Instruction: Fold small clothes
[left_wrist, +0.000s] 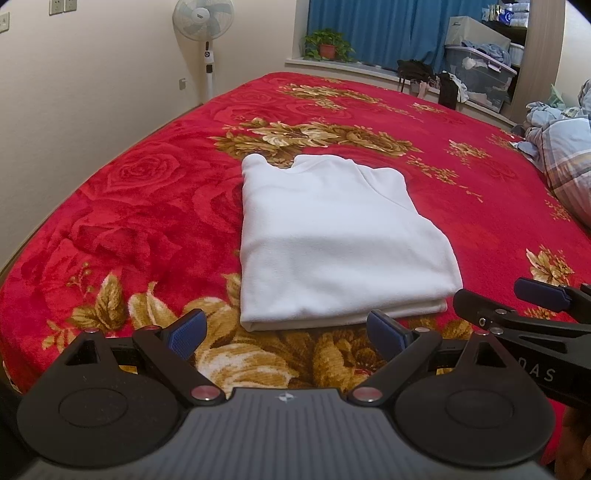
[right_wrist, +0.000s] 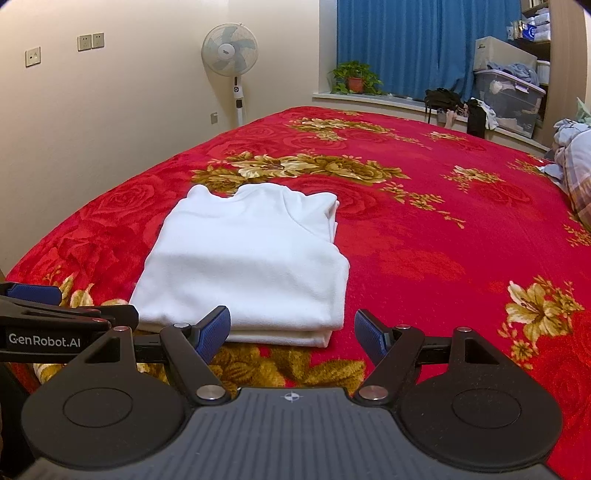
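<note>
A white garment (left_wrist: 332, 243) lies folded into a neat rectangle on the red floral blanket (left_wrist: 147, 206); it also shows in the right wrist view (right_wrist: 251, 266). My left gripper (left_wrist: 286, 332) is open and empty, just short of the garment's near edge. My right gripper (right_wrist: 293, 332) is open and empty, near the garment's front right corner. The right gripper's fingers (left_wrist: 543, 291) show at the right edge of the left wrist view. The left gripper's body (right_wrist: 55, 328) shows at the left edge of the right wrist view.
A bundled checked quilt (left_wrist: 565, 155) lies on the bed's right side. A standing fan (right_wrist: 232, 62) is by the far wall. A potted plant (right_wrist: 354, 77), bags and storage bins (right_wrist: 509, 99) sit on the window ledge beyond the bed.
</note>
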